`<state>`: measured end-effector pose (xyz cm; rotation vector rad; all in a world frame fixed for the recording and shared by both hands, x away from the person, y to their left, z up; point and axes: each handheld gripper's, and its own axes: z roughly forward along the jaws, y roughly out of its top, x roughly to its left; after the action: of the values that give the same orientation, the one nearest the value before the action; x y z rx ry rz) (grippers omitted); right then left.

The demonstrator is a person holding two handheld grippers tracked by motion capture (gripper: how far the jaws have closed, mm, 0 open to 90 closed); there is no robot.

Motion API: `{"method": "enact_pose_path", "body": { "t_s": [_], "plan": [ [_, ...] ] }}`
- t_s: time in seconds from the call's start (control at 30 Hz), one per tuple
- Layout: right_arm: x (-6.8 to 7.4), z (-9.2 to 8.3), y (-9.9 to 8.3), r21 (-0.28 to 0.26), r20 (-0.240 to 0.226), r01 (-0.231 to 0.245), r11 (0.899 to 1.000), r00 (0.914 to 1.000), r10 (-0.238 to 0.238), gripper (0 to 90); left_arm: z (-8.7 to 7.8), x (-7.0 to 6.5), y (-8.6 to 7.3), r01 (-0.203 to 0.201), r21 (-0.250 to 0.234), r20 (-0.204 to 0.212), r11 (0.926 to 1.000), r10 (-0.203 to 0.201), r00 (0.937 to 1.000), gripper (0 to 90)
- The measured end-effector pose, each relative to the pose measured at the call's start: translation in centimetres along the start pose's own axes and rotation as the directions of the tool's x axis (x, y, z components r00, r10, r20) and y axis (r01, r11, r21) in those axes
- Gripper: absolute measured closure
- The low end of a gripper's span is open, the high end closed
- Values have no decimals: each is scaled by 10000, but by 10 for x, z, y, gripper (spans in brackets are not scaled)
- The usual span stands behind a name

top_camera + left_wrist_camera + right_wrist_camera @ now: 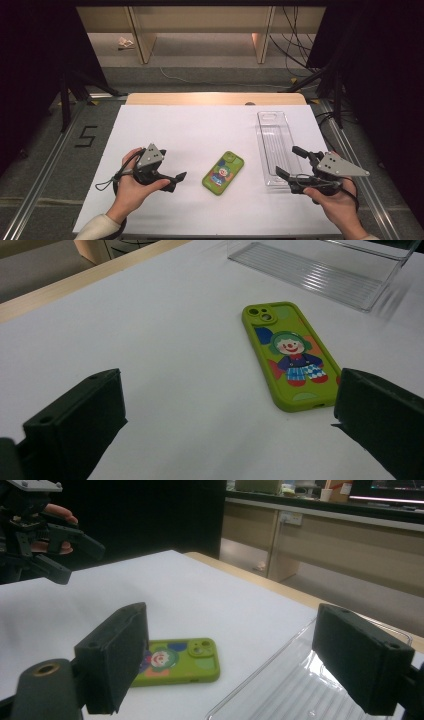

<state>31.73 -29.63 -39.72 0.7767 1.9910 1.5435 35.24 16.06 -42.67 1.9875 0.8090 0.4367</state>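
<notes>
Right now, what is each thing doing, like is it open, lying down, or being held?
Phone: lying flat on the white table sheet, clown picture up, not held.
Clear tray: lying flat, open side up, empty.
Left gripper: open, holding nothing.
Right gripper: open, holding nothing, beside the tray's near end.

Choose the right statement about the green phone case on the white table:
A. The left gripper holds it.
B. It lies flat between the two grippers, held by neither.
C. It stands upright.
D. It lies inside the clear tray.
B: the green phone case lies flat on the white table, apart from the left gripper, the right gripper and the clear tray.
</notes>
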Motion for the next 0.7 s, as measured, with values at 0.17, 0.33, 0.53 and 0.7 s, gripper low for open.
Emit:
{"method": "enact_pose_path", "body": {
  "t_s": [0.17, 0.33, 0.53, 0.7],
  "plan": [
    [0, 0, 0, 2, 18, 9, 10000, 10000, -9, 160, 0, 0, 0, 0, -4, -9, 10000, 0, 10000, 0],
    [0, 0, 0, -15, 25, 18, 10000, 10000, -18, 160, 0, -1, 1, -41, 14, 21, 10000, 41, 10000, 0],
    [0, 0, 0, -14, 8, 4, 10000, 10000, -4, 160, -1, -2, 2, -29, -47, 30, 10000, 30, 10000, 14],
    [0, 1, 0, -8, -2, 15, 10000, 10000, -15, 160, -1, -7, 4, -52, -192, 140, 9998, 55, 9999, 132]
  ]
}}
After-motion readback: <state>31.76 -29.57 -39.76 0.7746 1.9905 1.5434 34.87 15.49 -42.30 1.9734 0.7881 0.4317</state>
